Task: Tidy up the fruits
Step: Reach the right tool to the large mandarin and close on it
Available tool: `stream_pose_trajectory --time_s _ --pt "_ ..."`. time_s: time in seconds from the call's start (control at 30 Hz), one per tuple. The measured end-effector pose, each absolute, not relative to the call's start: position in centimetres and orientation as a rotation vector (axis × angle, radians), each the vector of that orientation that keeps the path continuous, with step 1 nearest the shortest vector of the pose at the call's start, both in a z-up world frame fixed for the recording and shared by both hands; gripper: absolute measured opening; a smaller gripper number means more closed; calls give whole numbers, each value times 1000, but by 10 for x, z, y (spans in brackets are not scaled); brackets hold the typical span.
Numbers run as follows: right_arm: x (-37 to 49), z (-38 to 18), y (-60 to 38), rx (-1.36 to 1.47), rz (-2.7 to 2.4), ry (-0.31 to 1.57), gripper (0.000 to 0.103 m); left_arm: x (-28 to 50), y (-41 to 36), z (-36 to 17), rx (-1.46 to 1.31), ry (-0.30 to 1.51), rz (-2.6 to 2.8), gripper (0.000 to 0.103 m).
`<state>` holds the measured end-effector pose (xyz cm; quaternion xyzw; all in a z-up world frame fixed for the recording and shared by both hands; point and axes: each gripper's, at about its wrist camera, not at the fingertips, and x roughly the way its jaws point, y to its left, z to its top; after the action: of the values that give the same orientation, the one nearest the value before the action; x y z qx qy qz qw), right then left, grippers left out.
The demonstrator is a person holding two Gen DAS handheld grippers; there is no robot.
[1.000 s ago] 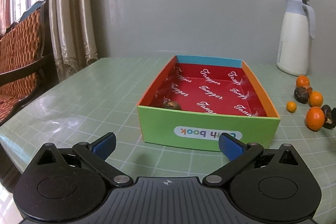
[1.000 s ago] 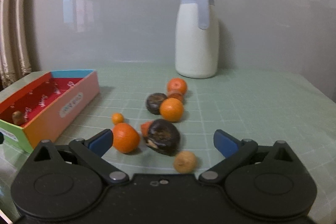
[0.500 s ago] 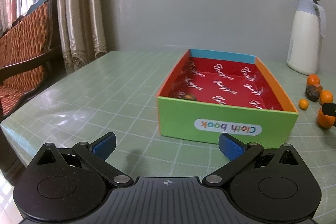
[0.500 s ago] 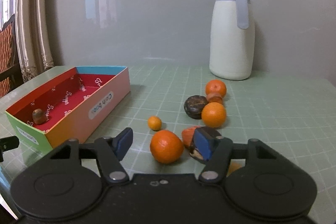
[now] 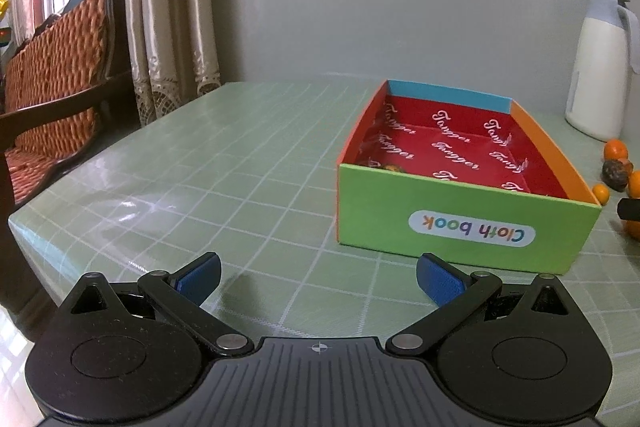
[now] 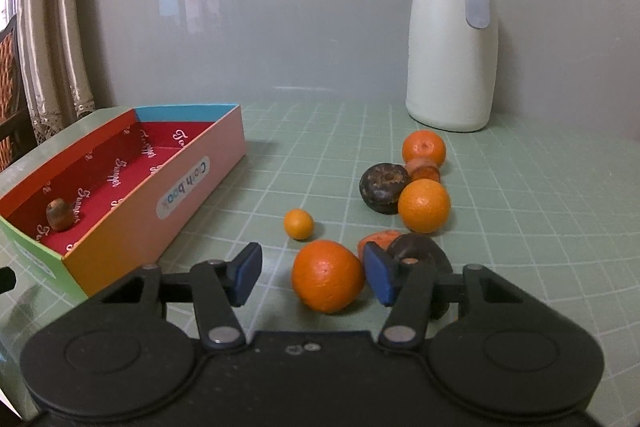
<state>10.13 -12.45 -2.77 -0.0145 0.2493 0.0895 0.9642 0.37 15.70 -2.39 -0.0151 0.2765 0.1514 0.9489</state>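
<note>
A large orange [image 6: 332,267] lies on the green table between the fingers of my right gripper [image 6: 312,279], whose jaws are closing. The right pad is at the orange's side; the left pad stands clear of it. Behind lie a tiny orange [image 6: 298,224], two more oranges [image 6: 424,205] and two dark fruits [image 6: 384,193]. The colourful box [image 6: 192,183] to the left holds one brown fruit [image 6: 59,214]. My left gripper [image 5: 319,283] is open and holds nothing, low over the table in front of the box [image 5: 460,227].
A white jug with a grey lid [image 6: 452,39] stands at the back by the wall. A wicker chair [image 5: 52,75] and curtains [image 5: 172,7] are beyond the table's left edge. Bare green tablecloth [image 5: 220,167] lies left of the box.
The right gripper's jaws have narrowed from wide open to either side of the large orange and it has shifted sideways. In the left view the box has slid toward the right.
</note>
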Motion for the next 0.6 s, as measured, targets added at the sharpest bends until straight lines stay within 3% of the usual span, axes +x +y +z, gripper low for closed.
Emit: stream_pose_trajectory --time_s 0.47,0.6 --pt "109 -34 -122 -22 179 582 54 7 155 -27 -30 571 305 103" --pt "110 -33 -126 -5 170 579 44 7 155 -28 -30 573 306 103"
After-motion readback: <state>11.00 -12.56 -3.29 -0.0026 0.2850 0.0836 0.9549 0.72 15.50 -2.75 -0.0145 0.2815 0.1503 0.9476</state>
